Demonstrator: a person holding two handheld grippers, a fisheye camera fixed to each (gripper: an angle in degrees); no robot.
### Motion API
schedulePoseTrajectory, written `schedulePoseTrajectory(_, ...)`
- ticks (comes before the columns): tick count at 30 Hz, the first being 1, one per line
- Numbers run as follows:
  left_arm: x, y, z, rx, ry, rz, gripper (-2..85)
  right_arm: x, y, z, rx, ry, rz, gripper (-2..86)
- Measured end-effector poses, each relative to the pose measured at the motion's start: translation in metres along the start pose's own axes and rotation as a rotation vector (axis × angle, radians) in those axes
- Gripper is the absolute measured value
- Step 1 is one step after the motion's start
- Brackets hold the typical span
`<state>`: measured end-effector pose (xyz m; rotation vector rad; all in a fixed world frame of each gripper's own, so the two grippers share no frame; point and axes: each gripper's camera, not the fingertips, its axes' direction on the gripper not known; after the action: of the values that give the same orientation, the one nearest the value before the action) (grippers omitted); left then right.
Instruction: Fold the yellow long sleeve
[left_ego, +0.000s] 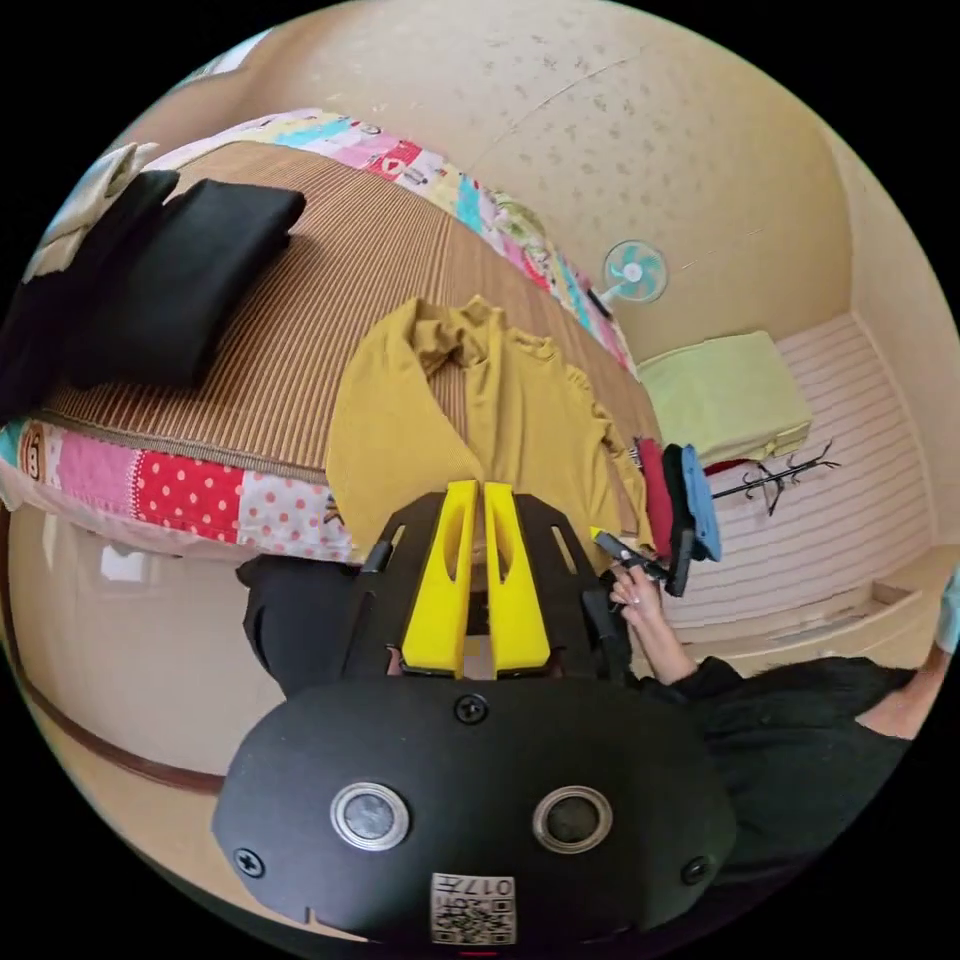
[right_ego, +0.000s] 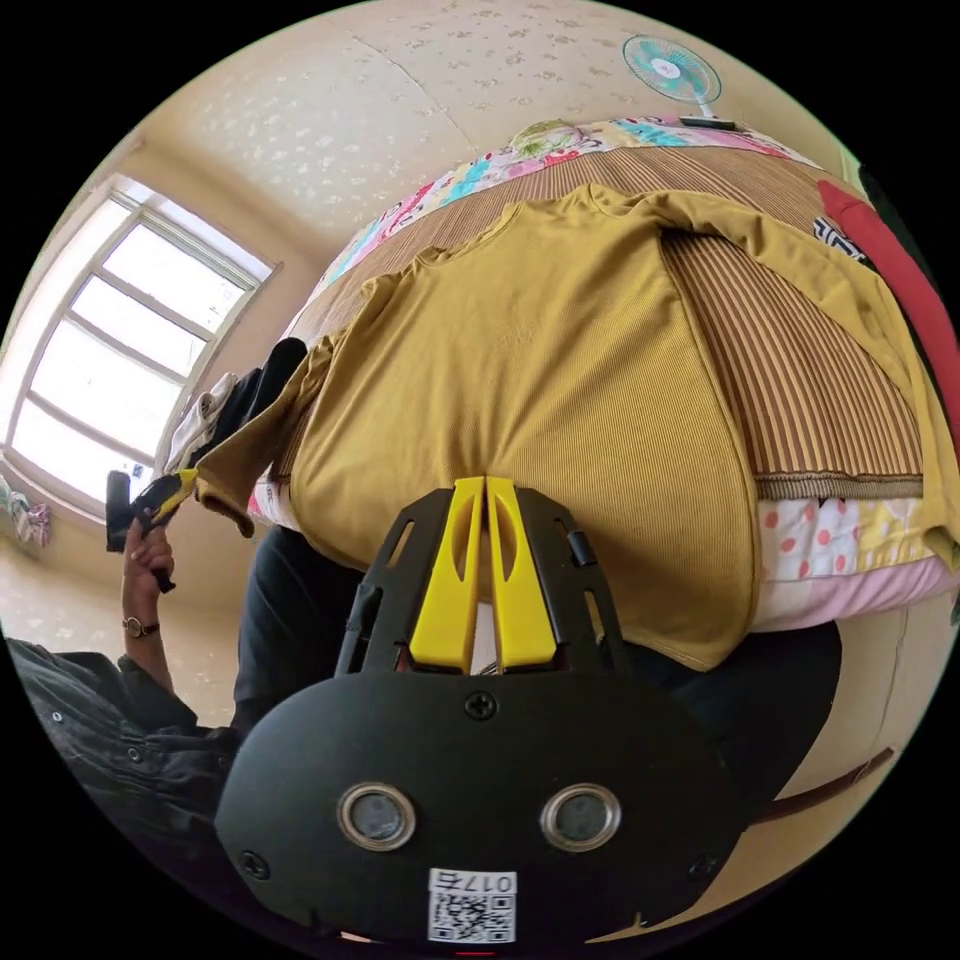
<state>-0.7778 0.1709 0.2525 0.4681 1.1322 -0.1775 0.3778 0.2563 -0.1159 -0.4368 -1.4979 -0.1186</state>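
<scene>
My left gripper (left_ego: 484, 487) has its 2 yellow jaws pressed together. My right gripper (right_ego: 485, 482) is closed the same way. My hand (left_ego: 640, 592) grips a handle, forearm raised.

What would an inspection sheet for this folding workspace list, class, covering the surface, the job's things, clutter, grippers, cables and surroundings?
Surface: striped mat over a patchwork quilt.
Job's things: yellow shirt spread on the mat, hem hanging over the edge, one sleeve lying out across the mat.
Clutter: black folded clothes at one end; red, black and blue clothes at the other.
Grippers: left gripper and right gripper both shut, tips at the shirt; whether cloth is pinched cannot be told.
Cables: nothing seen.
Surroundings: wall fan, window, green cover, black rack.
</scene>
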Motion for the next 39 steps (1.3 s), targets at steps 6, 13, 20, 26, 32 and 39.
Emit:
schedulePoseTrajectory(6, 0.126, -0.095, -0.024, 0.102, 0.26, 0.251, -0.5, 0.007, 0.001, -0.011, -0.01, 0.01, -0.038, 0.6)
schedulePoseTrajectory(13, 0.218, -0.212, 0.164, -0.135, 0.219, 0.352, 4.2, 0.018, -0.002, -0.03, -0.087, -0.029, -0.052, 0.5)
schedulePoseTrajectory(20, 0.147, -0.148, 0.169, -0.075, -0.095, 0.254, 5.4, 0.033, 0.002, -0.068, -0.024, 0.008, -0.109, 0.5)
schedulePoseTrajectory(26, 0.026, -0.107, 0.133, 0.054, -0.45, -0.008, 9.3, 0.052, -0.032, -0.077, 0.043, 0.241, -0.122, 0.5)
schedulePoseTrajectory(32, -0.055, -0.152, 0.167, -0.001, -0.198, -0.214, 11.1, 0.061, -0.048, -0.051, 0.06, 0.239, -0.018, 0.6)
schedulePoseTrajectory(39, -0.089, -0.199, 0.121, 0.042, -0.275, -0.216, 6.3, 0.045, -0.052, -0.038, 0.063, 0.06, 0.055, 0.4)
